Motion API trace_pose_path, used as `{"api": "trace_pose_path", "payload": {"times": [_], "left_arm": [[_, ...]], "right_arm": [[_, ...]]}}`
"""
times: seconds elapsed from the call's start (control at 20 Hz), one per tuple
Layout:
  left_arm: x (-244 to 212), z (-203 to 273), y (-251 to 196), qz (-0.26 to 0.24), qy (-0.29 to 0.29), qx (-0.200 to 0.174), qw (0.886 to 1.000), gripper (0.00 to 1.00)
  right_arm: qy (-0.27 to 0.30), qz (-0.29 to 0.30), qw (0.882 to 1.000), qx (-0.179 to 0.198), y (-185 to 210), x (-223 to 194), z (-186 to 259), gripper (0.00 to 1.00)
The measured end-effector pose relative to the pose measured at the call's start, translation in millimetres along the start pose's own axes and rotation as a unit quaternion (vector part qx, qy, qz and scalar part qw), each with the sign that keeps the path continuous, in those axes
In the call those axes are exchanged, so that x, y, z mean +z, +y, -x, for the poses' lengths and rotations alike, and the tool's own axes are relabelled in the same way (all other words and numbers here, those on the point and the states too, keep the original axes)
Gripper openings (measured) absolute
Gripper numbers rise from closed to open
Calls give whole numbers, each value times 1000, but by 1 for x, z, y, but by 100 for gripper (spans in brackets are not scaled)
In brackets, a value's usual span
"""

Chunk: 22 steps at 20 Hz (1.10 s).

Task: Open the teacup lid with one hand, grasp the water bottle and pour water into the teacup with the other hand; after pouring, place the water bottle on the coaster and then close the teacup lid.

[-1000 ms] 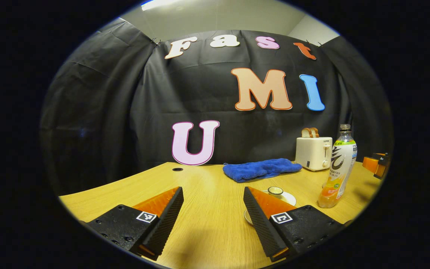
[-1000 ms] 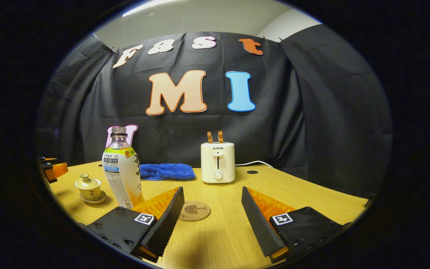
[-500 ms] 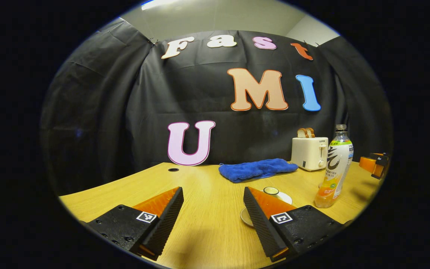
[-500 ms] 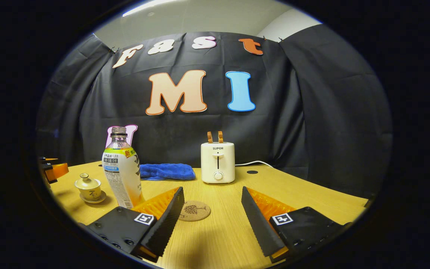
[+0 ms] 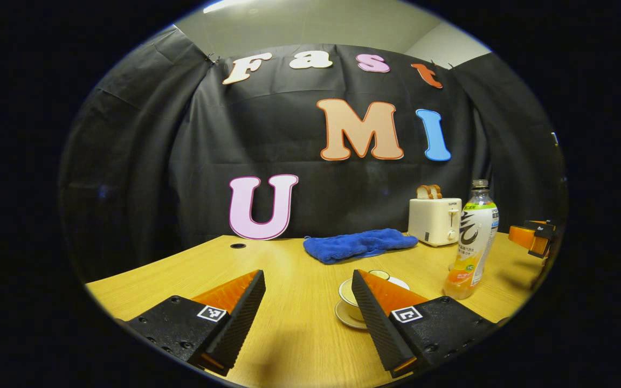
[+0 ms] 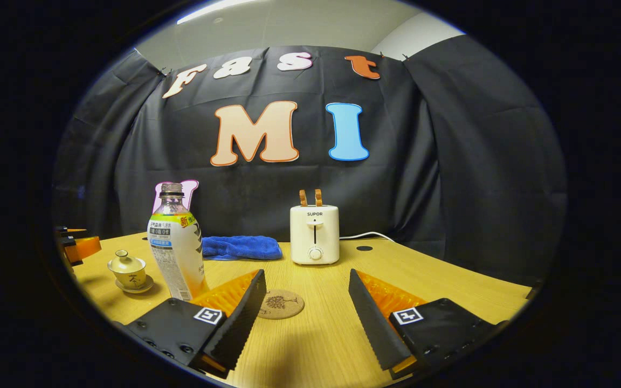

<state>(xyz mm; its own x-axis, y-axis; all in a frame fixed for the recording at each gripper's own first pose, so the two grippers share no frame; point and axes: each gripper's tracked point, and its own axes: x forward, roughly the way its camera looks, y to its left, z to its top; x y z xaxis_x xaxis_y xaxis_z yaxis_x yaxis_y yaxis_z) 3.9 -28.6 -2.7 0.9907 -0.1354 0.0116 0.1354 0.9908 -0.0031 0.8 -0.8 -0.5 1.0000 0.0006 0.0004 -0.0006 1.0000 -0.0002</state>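
My left gripper (image 5: 308, 302), released, half hides the lidded teacup (image 5: 351, 293); my right gripper (image 6: 306, 302) gapes near the upright, capless water bottle (image 6: 177, 253).

Toaster (image 6: 315, 234): "SUPOR" printed on the front, above the lever.
Bottle (image 6: 177, 250): wrap crowded with print and numerals, too small to make out.
Teacup (image 6: 129, 269): dark brushed character on the side, not legible.
Coaster (image 6: 281, 303): tree emblem in the middle.
Left tool (image 5: 308, 293): square black-and-white coded tag on each finger.
Right tool (image 6: 306, 293): same kind of tag on each finger.
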Motion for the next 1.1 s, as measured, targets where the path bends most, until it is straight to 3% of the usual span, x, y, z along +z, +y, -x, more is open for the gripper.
{"api": "trace_pose_path", "payload": {"times": [0.6,1.1], "left_arm": [[0,-13,-60,4,0,-131,991,94],[-14,-38,-77,-10,47,-153,987,94]], "right_arm": [[0,0,1000,0,0,-1,-1,94],[0,0,1000,0,1,0,-1,94]]}}
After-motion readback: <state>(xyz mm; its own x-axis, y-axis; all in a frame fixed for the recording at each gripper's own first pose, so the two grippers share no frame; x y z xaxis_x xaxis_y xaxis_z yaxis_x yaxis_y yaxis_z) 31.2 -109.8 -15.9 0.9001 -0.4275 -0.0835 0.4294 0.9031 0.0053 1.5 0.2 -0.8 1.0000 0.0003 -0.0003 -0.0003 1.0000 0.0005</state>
